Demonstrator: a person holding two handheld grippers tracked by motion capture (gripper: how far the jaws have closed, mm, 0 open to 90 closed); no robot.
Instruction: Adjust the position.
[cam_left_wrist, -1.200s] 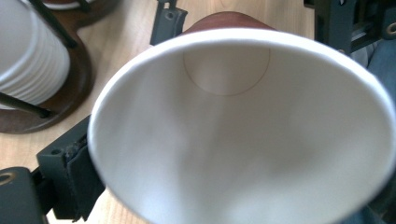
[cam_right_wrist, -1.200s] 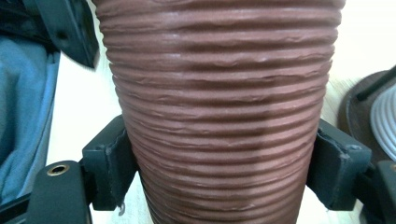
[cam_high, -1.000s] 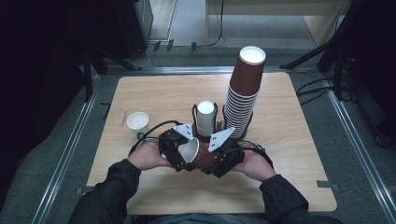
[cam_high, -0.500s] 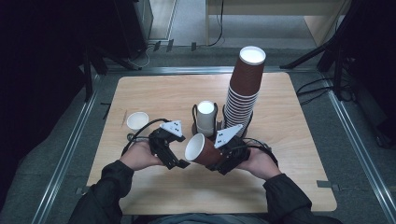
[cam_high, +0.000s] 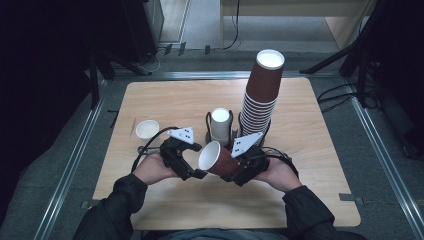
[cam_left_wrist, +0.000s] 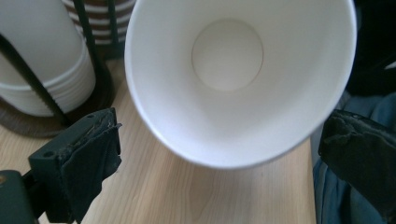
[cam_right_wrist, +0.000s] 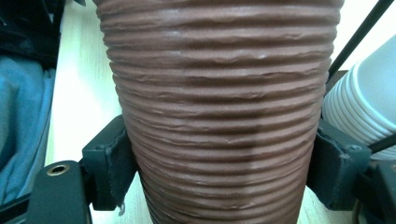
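A brown ribbed paper cup (cam_high: 216, 157) with a white inside lies tilted over the table's front middle, its mouth turned to the left. My right gripper (cam_high: 234, 169) is shut on its body; in the right gripper view the jaws press both sides of the cup (cam_right_wrist: 219, 116), gripper (cam_right_wrist: 224, 175). My left gripper (cam_high: 194, 161) stands open just left of the cup's mouth. In the left gripper view the cup's white inside (cam_left_wrist: 233, 70) faces the camera, and the open gripper (cam_left_wrist: 219, 161) has its pads (cam_left_wrist: 93, 154) apart from the rim.
A tall stack of brown cups (cam_high: 262, 95) rises behind my right hand. A stack of white cups in a black wire holder (cam_high: 220, 125) stands just behind the grippers. A small white cup (cam_high: 147, 129) sits at the left on the wooden table (cam_high: 310, 200).
The two grippers were close together around the cup. The left gripper has drawn back to the left, off the cup, while the right one keeps hold and has raised it slightly.
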